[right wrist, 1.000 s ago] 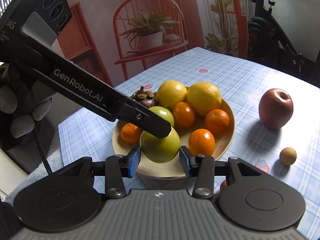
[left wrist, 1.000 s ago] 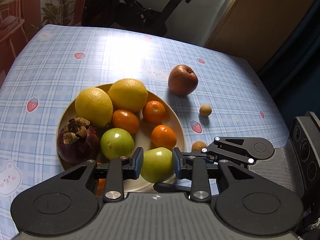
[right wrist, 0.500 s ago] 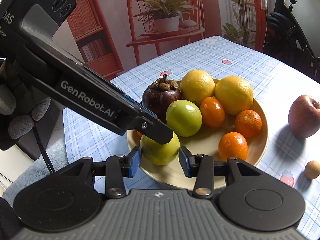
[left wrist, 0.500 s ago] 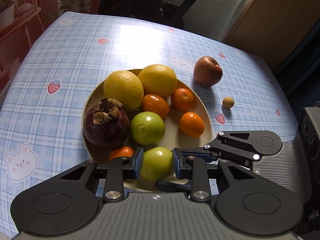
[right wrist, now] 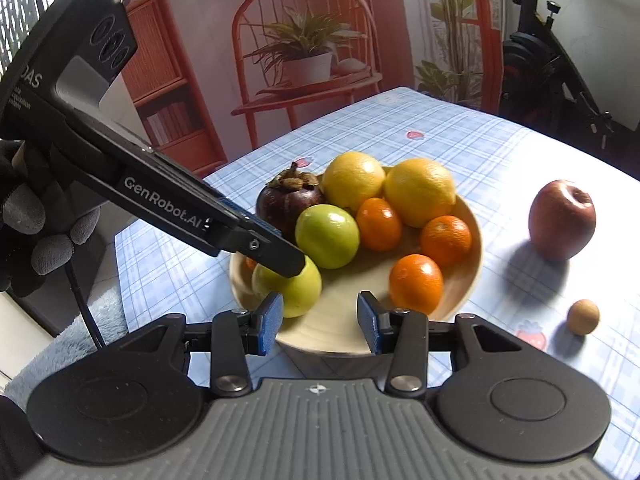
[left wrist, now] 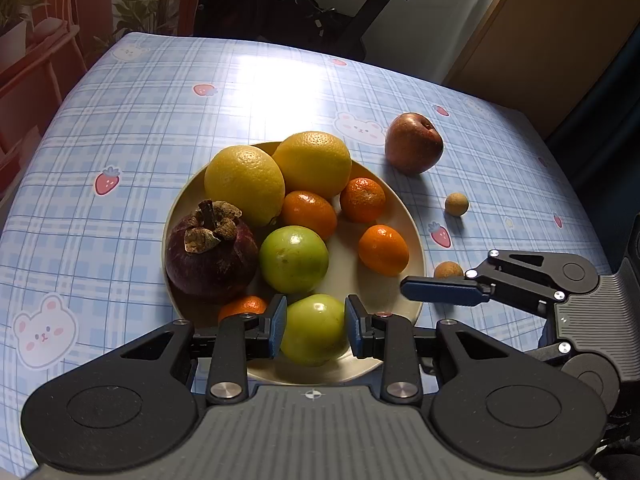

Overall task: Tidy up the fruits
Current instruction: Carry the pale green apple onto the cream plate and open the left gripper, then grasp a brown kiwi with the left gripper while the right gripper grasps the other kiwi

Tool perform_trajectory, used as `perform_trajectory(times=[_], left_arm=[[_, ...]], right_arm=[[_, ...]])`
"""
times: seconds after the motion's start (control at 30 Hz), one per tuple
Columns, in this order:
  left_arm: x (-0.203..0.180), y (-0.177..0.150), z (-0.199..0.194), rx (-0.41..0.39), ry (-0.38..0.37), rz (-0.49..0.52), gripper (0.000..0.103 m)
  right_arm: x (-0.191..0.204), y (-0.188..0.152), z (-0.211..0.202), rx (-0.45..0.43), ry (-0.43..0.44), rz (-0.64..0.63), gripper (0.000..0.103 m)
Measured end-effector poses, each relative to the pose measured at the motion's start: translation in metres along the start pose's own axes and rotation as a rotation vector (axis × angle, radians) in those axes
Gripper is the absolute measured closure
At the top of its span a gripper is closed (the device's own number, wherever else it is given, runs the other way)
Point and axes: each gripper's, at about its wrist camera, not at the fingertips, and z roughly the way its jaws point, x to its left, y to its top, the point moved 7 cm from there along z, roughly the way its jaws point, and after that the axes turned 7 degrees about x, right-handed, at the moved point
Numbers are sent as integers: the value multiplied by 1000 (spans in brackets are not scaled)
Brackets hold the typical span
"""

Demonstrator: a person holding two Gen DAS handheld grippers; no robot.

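The right gripper (right wrist: 318,322) has backed off the green fruit (left wrist: 314,330), jaws apart and empty, while the left gripper (left wrist: 316,326) stays clamped on it at the plate's (left wrist: 416,240) near rim.

Left gripper (left wrist: 315,326) clamps green fruit (left wrist: 314,330) over plate (left wrist: 416,240).

Ahead of the left hand-held gripper (left wrist: 315,326), fruit crowds the cream round plate (left wrist: 414,236); rightward, bare blue checked desk (left wrist: 500,184) lies between a red apple (left wrist: 414,143) and small brown fruits.
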Motion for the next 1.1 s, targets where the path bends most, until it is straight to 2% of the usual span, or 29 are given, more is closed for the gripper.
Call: perform_trajectory(times=[0.2,0.37,0.5,0.63,0.7,0.87,1.1], left_arm=[[-4,-1,-2,-12,26,14,69],[-20,3,-13,-63,32,66,69],[-39,10,-18,-104,22,101,69],[-58,19,-18,-144,22,133,69],[-64,23,-16,-157,20,130,69],[-77,33,-9,-175,12,112,69],[-91,46,1,-188,-5,105,69]], right_arm=[[-35,-13,-36,-81,-89,106,58],[-57,-30,-43,-78,-140,162,57],[-62,-35,-38,-76,-175,149,59],[-61,-37,-27,-61,-167,127,59],[-61,-39,-21,-47,-170,119,60],[-62,-40,-14,-45,-162,104,71],[-64,-42,-22,-77,-187,72,71]])
